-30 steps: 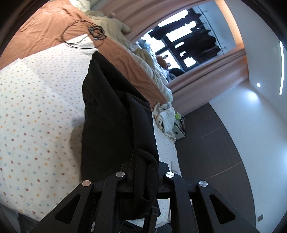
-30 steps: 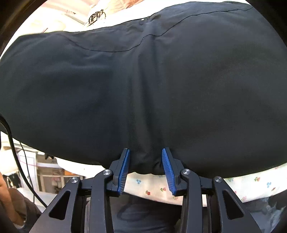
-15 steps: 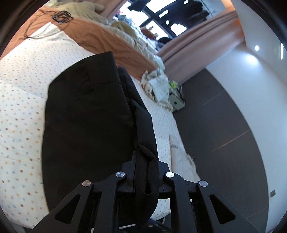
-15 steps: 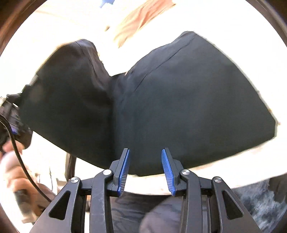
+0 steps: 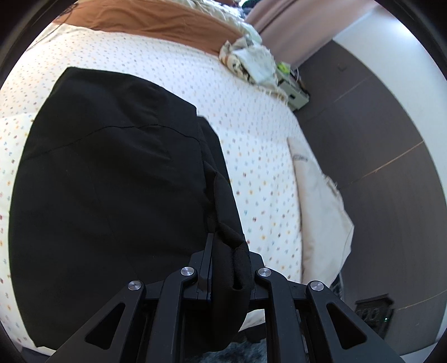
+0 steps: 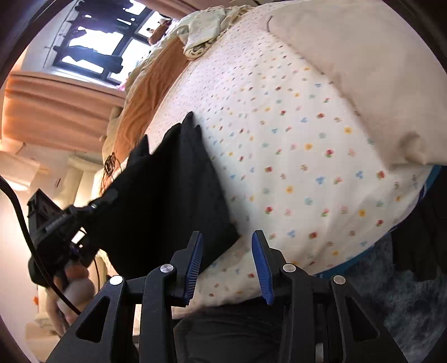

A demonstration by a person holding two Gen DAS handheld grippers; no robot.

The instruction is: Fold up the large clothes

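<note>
Fabric bunches thickly between the jaws of the left tool [image 5: 223, 275], which is pinching a rolled edge of the black garment [image 5: 111, 195] at the near side of the bed [image 5: 259, 156]. The right tool [image 6: 226, 264] stands with its blue pads apart and nothing between them; the garment's corner lies just to the left of its left pad, over the flowered sheet.

By my reading the fold is partly made: the garment lies mostly flat on the bed in a broad dark panel, with a second layer doubled along its right edge, but the gripped edge is not yet laid down or smoothed, and at least one more fold probably remains for so large a piece.

To the right, near the bed's edge, a cream pillow [image 5: 321, 212] lies close enough to crowd a fold made that way. Farther off, a heap of pale crumpled cloth [image 5: 251, 61] sits at the far right of the bed, beside an orange-brown blanket [image 5: 156, 22] across the far end. Beyond that hang pink curtains [image 6: 53, 109] and a window [image 6: 100, 50].
</note>
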